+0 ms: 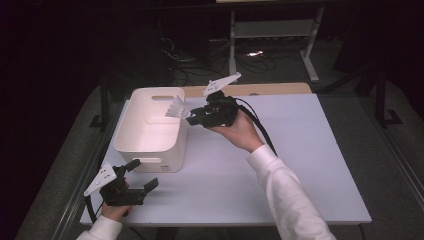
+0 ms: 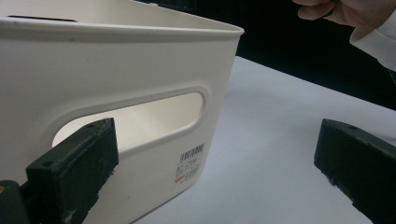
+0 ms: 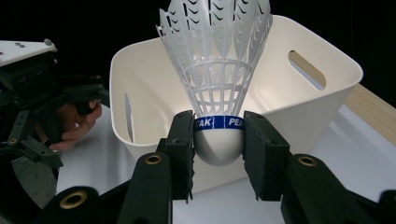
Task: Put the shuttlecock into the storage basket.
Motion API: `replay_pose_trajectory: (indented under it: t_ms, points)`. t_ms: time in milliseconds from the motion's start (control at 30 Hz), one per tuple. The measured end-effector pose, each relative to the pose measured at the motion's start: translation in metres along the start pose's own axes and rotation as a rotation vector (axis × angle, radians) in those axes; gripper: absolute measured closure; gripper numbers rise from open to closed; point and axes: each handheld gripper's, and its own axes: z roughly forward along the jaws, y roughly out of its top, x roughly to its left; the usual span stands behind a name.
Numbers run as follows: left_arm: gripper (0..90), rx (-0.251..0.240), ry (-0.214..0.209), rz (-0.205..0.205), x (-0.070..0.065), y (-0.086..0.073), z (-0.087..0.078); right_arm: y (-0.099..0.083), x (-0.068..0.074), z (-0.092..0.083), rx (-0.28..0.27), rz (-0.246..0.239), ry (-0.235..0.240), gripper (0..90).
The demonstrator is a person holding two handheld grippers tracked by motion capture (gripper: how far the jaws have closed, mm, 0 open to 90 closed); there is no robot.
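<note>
Your right gripper [image 1: 192, 116] clamps a white plastic shuttlecock [image 3: 217, 70] by its rounded cork, the two black jaws pressing on either side of the blue band. In the right gripper view the skirt stands upright between the jaws, feathers fanning toward the bin [image 3: 322, 100] behind it. From the high view, you hold the shuttlecock [image 1: 177, 109] over the bin's right rim [image 1: 184, 131], skirt pointing in over the opening, with your hand raised off the table [image 1: 280, 165].

Your left gripper [image 1: 140, 177] sits at the table's near left corner, just beside the bin's near wall. Its jaws stand wide apart with nothing between them. In the left gripper view one jaw lies in front of the bin's slotted handle [image 2: 135, 119] and the other is out over bare tabletop; a small barcode label [image 2: 190, 163] shows low on that wall.

The cream bin stands upright on the left half of the white table, its long side running away from you. What lies on its floor cannot be told.
</note>
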Motion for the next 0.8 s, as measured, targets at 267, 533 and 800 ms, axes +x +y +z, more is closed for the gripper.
replay_pose_trajectory:
  t_ms: [267,533,800]
  points:
    - [0.0,-0.004,-0.003,0.002,0.0,0.0,-0.001,0.008,0.003,0.013,0.013,-0.026,0.018,63.4]
    - [0.0,-0.006,-0.004,0.0,0.0,0.0,0.0,0.015,0.008,0.021,0.018,-0.04,0.03,63.4]
    - [0.0,-0.002,-0.004,0.006,0.0,0.0,0.0,0.019,0.012,0.031,0.034,-0.036,0.043,63.4]
